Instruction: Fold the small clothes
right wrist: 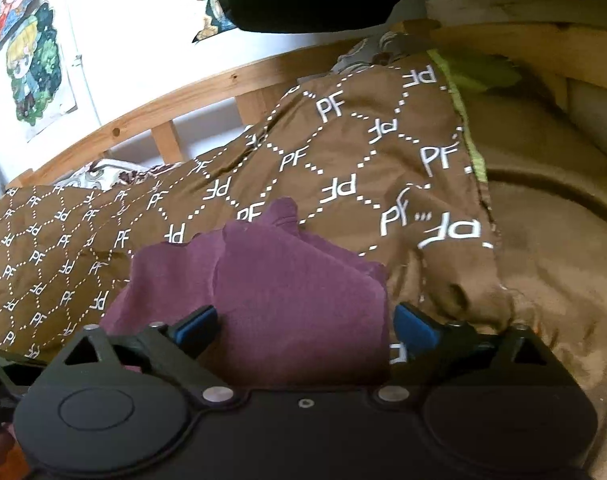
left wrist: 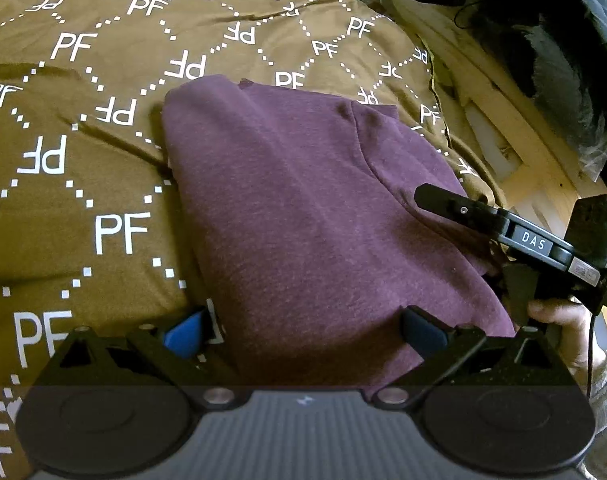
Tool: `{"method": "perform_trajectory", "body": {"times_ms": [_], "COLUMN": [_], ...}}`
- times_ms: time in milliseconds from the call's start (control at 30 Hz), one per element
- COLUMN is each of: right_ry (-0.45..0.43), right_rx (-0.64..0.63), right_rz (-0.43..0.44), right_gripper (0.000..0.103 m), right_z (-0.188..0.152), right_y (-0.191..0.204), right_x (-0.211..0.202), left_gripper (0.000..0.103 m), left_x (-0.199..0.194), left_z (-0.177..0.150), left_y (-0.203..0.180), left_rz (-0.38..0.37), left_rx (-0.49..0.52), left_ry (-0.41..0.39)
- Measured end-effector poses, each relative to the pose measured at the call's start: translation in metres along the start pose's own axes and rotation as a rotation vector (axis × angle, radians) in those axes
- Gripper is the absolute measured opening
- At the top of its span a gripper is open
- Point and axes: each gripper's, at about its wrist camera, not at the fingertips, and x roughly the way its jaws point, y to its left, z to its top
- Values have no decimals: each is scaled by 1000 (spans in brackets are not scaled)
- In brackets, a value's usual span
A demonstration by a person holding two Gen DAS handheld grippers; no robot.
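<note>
A folded maroon garment [left wrist: 303, 208] lies on a brown bedspread [left wrist: 83, 140] printed with white "PF" letters. My left gripper [left wrist: 303, 334] is open, its blue-padded fingers [left wrist: 183, 334] spread either side of the garment's near edge. My right gripper [left wrist: 455, 216] comes in from the right in the left wrist view, resting at the garment's right edge. In the right wrist view the right gripper [right wrist: 305, 330] is open, its blue fingers [right wrist: 415, 330] straddling the maroon garment [right wrist: 287, 280].
A wooden bed frame [right wrist: 175, 96] runs behind the bedspread [right wrist: 343, 160]. Cartoon posters [right wrist: 31, 64] hang on the white wall. A tan blanket [right wrist: 551, 240] lies right of the bedspread. Dark fabric [left wrist: 543, 20] hangs at the top right.
</note>
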Motion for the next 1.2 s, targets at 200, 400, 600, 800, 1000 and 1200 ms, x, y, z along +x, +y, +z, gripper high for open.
{"method": "perform_trajectory", "body": {"times_ms": [200, 400, 600, 800, 1000, 1200], "right_ry": [16, 72, 52, 78, 87, 115], "right_rx": [38, 3, 65, 46, 56, 58], "right_rz": [33, 44, 31, 8, -38, -67], "right_gripper": [102, 102, 101, 90, 71, 59], "right_z": [6, 12, 14, 14, 15, 16], "right_y": [-6, -5, -3, 1, 0, 6], "right_x": [1, 4, 2, 4, 4, 5], "left_gripper": [103, 103, 102, 102, 101, 75], "left_x": [-1, -3, -5, -6, -8, -14], "left_z": [-7, -18, -20, -18, -11, -8], "left_y": [4, 9, 8, 13, 18, 29], "left_rz": [-20, -49, -45, -77, -109, -163], "left_rx": [14, 42, 45, 54, 51, -13], "left_ry": [-32, -90, -110, -86, -40, -15]}}
